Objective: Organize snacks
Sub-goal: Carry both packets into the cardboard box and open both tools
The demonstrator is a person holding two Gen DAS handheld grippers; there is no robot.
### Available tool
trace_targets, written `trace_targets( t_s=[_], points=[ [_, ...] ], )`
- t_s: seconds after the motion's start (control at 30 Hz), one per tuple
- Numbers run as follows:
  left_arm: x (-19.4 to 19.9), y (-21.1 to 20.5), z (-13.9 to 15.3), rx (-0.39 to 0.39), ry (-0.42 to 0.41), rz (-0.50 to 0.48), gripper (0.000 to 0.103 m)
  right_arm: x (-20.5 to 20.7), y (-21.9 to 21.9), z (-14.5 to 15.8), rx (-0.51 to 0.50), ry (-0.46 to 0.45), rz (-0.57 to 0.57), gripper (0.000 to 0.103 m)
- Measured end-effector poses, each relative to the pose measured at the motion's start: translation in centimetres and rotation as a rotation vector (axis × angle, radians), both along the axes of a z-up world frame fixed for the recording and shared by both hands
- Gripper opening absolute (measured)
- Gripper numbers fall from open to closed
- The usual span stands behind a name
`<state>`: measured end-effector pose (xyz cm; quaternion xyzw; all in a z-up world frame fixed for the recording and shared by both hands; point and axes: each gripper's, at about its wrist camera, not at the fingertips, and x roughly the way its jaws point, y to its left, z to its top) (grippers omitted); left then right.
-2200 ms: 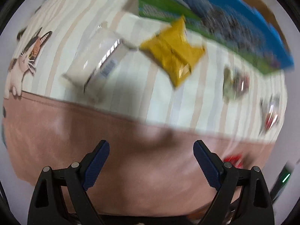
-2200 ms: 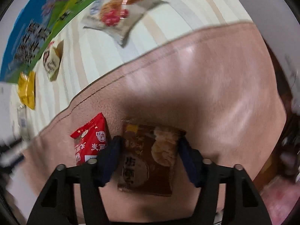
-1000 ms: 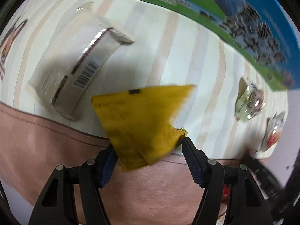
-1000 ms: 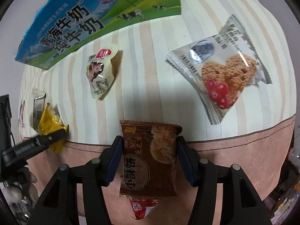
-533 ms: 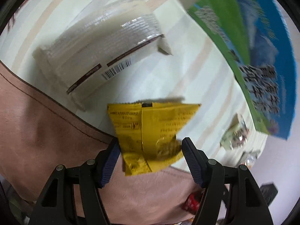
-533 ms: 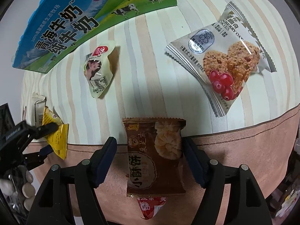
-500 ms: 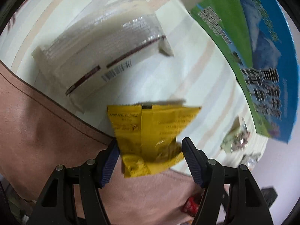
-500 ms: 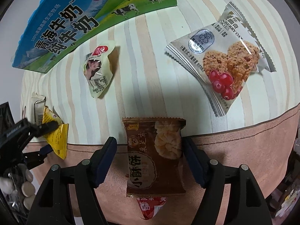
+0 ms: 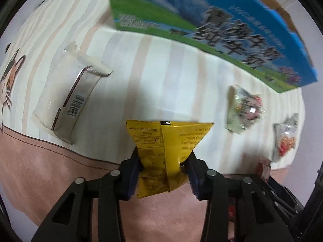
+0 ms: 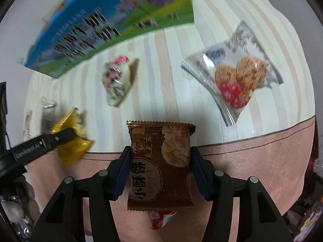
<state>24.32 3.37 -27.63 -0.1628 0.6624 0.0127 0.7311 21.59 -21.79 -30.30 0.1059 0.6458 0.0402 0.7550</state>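
Yellow packet point(image 9: 161, 153) pinched tight in left gripper point(image 9: 164, 178), lifted off striped cloth point(image 9: 151, 70). Brown biscuit pack point(image 10: 160, 161) clamped in right gripper point(image 10: 159, 173); jaws just closed in on it. Both picked, nothing sorted yet; white pack point(image 9: 68, 98), cookie bag point(image 10: 236, 80), small pouch point(image 10: 118, 82) lie loose by milk box point(image 9: 212, 26). Half second ago, yellow sat loose between wider jaws.

Yellow pkt point(image 9: 161, 153), brown pkt point(image 10: 160, 165), striped cream/pink cloth point(image 9: 153, 76), blue-green box point(image 9: 212, 26).
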Motion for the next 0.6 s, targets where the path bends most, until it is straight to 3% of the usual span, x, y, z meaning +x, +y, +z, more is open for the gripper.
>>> trace_targets(
  t_s=[0.23, 0.33, 0.37, 0.5, 0.6],
  points=[
    [0.9, 1.2, 5.5, -0.039, -0.097, -0.051, 0.039, 1.6, -0.2, 5.6, 0.057, -0.103, 0.023, 0.059],
    [1.3, -0.6, 8.9, -0.080, -0.146, -0.066, 0.039, 2.9, -0.1, 9.2, 0.089, -0.161, 0.028, 0.059],
    [2.5, -4.0, 10.3, -0.086, -0.162, -0.070, 0.039, 3.4, -0.1, 10.2, 0.099, -0.174, 0.027, 0.059],
    [5.8, -6.1, 13.3, -0.115, -0.224, -0.087, 0.039, 6.5, -0.1, 14.2, 0.116, -0.248, 0.037, 0.059],
    [9.5, -7.1, 15.2, -0.088, -0.255, -0.108, 0.039, 10.2, 0.1, 16.4, 0.094, -0.292, 0.047, 0.059]
  ],
)
